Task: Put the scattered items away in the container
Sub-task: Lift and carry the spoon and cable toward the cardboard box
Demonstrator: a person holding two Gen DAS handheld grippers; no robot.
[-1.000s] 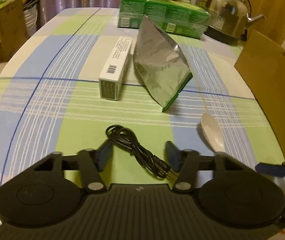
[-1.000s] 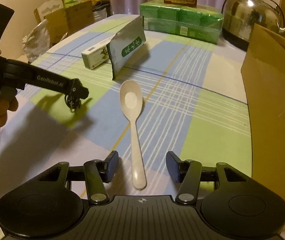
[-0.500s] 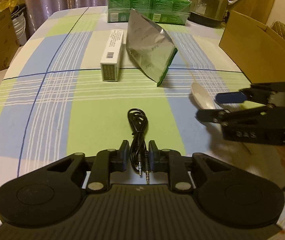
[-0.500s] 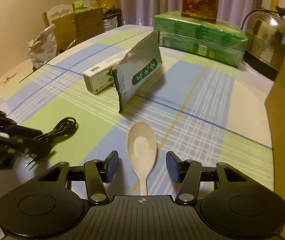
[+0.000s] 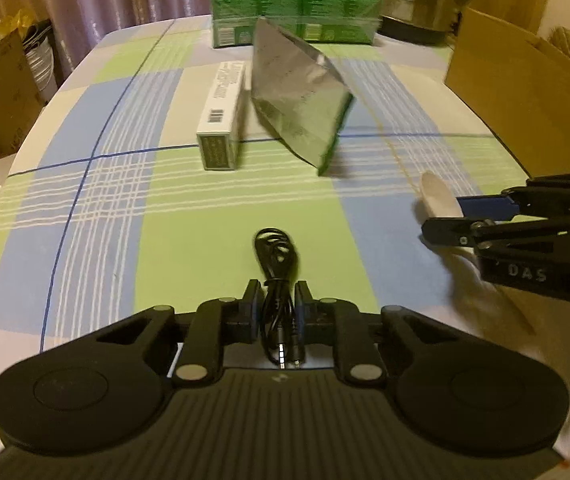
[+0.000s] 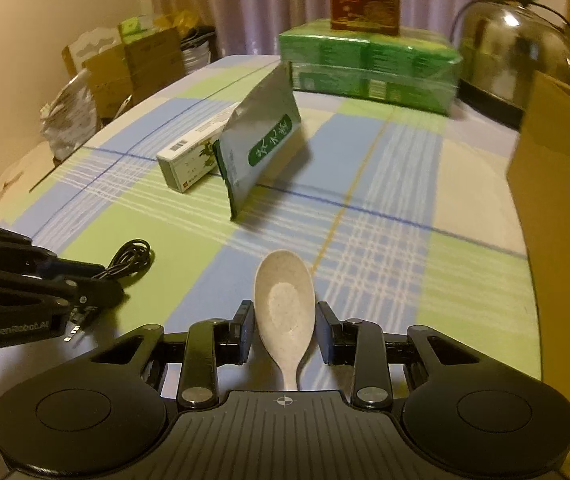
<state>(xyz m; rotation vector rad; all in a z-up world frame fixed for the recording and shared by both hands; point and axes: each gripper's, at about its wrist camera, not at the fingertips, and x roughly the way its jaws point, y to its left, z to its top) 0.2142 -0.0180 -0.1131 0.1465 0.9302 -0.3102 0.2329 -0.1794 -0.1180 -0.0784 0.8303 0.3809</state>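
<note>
L claw (image 5: 278,294) pinching cable (image 5: 275,256), R claw (image 6: 284,322) maybe gripping spoon (image 6: 284,304)

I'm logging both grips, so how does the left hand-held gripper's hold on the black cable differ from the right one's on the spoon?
The left hand-held gripper is clamped shut on the black cable; the right hand-held gripper has a wider gap, its fingers flanking the spoon, contact unclear. The cable is a thin dark coil, the spoon pale and rigid. Both items point forward over the checked tablecloth.
</note>
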